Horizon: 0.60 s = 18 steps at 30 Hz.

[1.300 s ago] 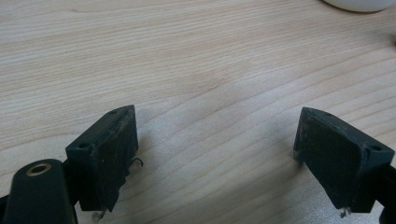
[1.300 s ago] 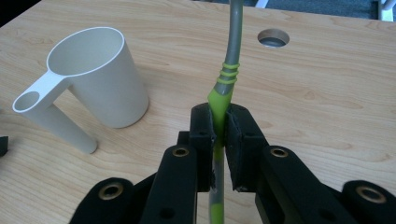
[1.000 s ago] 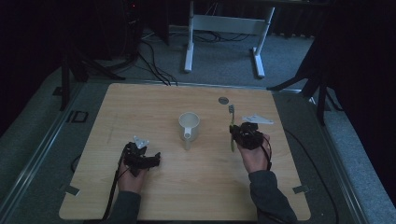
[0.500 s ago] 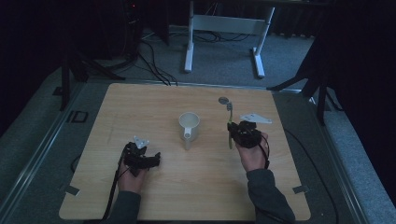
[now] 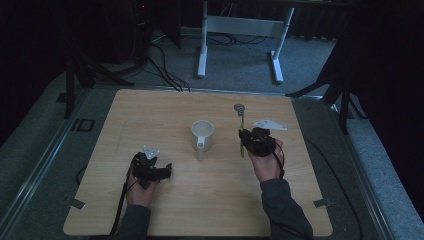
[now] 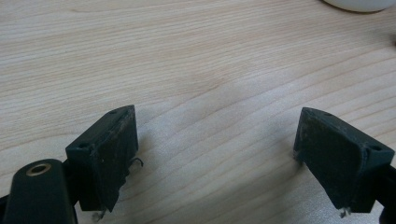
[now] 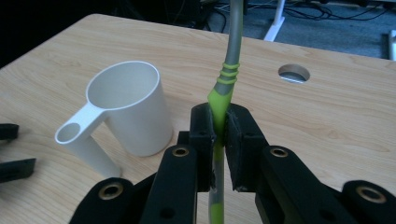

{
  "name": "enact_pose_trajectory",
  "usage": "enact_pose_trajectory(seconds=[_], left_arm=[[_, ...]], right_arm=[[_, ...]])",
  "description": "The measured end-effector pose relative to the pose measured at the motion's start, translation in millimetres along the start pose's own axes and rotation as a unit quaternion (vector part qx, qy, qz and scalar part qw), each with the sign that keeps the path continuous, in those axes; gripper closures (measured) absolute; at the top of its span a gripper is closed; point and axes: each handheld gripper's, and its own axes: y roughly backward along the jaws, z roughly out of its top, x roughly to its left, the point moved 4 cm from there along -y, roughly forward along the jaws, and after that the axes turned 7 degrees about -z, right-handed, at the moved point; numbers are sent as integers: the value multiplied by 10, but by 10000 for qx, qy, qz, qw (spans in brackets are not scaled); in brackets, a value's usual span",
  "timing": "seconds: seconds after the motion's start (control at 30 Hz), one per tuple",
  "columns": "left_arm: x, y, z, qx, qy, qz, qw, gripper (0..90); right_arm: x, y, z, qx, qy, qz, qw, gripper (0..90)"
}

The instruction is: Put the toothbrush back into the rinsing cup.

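Note:
My right gripper (image 7: 218,114) is shut on a utensil (image 7: 227,77) with a lime-green handle and a grey stem that runs up out of the right gripper view. In the high view the right gripper (image 5: 245,136) holds the utensil (image 5: 241,125) just right of a white cup (image 5: 202,134) with a long handle. The cup (image 7: 128,109) stands upright and empty to the left of the jaws. My left gripper (image 5: 166,170) rests low at the table's near left, open, with bare wood between its jaws (image 6: 217,116).
A round hole (image 5: 240,107) is cut in the wooden table (image 5: 150,115) beyond the utensil's tip. Past the far edge lie a white desk frame (image 5: 240,27) and cables on the grey floor. Dark stands flank the table.
My right gripper has drifted slightly left toward the cup with the utensil still gripped. The left gripper and the cup have not moved.

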Motion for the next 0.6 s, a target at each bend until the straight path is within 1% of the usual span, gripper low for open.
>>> enact_pose_trajectory(seconds=[0.3, 0.6], left_arm=[[-1, 1, 0, 11, -5, -6, 10000, 142], [-1, 0, 0, 7, -7, -6, 10000, 142]], right_arm=[[42, -7, 35, -88, -45, 68, 9999, 814], [95, -10, 93, -186, -5, 98, 9998, 814]])
